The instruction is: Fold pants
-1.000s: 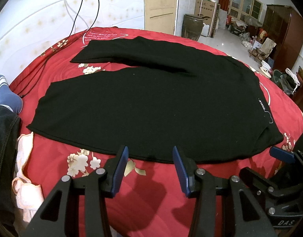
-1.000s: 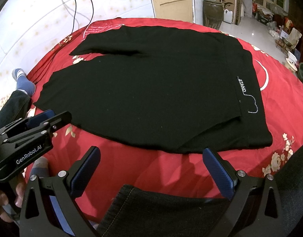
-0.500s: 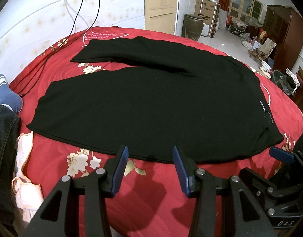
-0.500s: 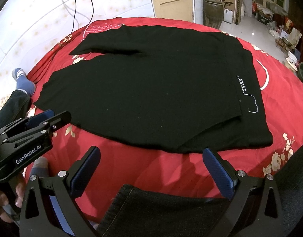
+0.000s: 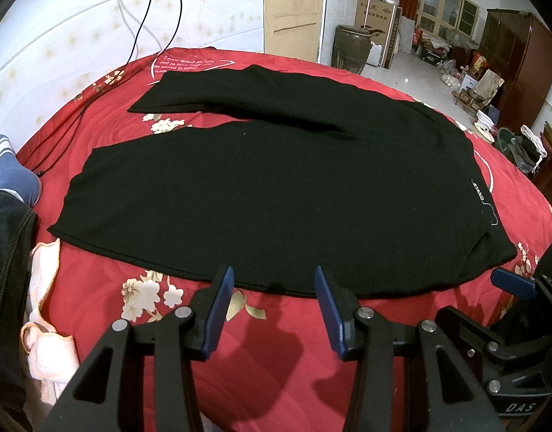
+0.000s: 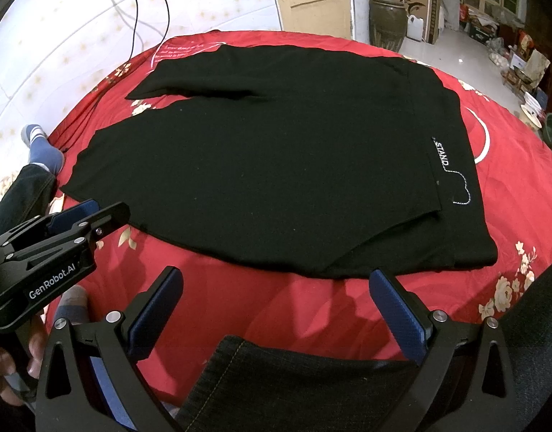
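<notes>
Black pants lie spread flat on the red bed cover, legs running to the left, waist with a white "STAND" label at the right. My left gripper hovers open just short of the pants' near hem, nothing between its blue pads. My right gripper stands wide open near the waist end's front edge, empty, above a person's dark-trousered knee. The left gripper's body shows at the left of the right wrist view, and the right gripper's tip shows at the right of the left wrist view.
The red flowered bed cover borders a white padded wall with black cables. A person's jeans leg and blue sock sit at left, by a pink cloth. A brown jar and boxes stand beyond.
</notes>
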A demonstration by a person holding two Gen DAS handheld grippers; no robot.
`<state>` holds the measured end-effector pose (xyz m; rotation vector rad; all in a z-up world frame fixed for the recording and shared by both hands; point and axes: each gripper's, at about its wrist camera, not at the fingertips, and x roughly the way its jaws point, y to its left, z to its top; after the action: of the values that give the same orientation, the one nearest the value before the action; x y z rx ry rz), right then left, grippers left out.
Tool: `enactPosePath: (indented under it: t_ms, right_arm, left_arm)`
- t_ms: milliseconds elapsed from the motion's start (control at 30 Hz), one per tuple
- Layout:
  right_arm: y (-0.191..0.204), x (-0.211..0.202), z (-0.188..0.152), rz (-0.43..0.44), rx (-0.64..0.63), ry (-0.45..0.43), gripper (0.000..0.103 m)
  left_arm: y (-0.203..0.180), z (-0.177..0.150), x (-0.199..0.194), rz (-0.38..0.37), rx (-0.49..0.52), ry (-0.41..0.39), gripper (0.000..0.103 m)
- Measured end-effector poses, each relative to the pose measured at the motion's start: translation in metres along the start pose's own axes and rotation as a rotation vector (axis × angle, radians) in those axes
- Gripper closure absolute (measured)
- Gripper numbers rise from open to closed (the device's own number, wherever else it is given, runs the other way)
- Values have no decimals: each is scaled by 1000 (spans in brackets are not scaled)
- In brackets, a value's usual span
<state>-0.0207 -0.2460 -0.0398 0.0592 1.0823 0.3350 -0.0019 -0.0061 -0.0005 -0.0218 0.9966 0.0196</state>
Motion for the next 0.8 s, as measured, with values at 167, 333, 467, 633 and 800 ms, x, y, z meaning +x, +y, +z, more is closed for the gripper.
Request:
enactPosePath:
  t_ms: [167,333,467,633,800]
  right_arm:
    - [-1,0,0,1,2,0,0]
    - [0,0,1,1,-1,0,0]
    - [0,-1,1,7,-1,1,0]
    - [1,-4,1,12,0,-5,0]
    - [3,-8,2,14,-2,-17,0]
  left_arm:
    - [0,0,0,0,-1,0,53]
    - [0,0,0,4,3,0,53]
    - [0,0,1,5,10,2,53]
    - [0,-1,1,6,10,1,53]
    - [-1,-1,1,13,16,4,53]
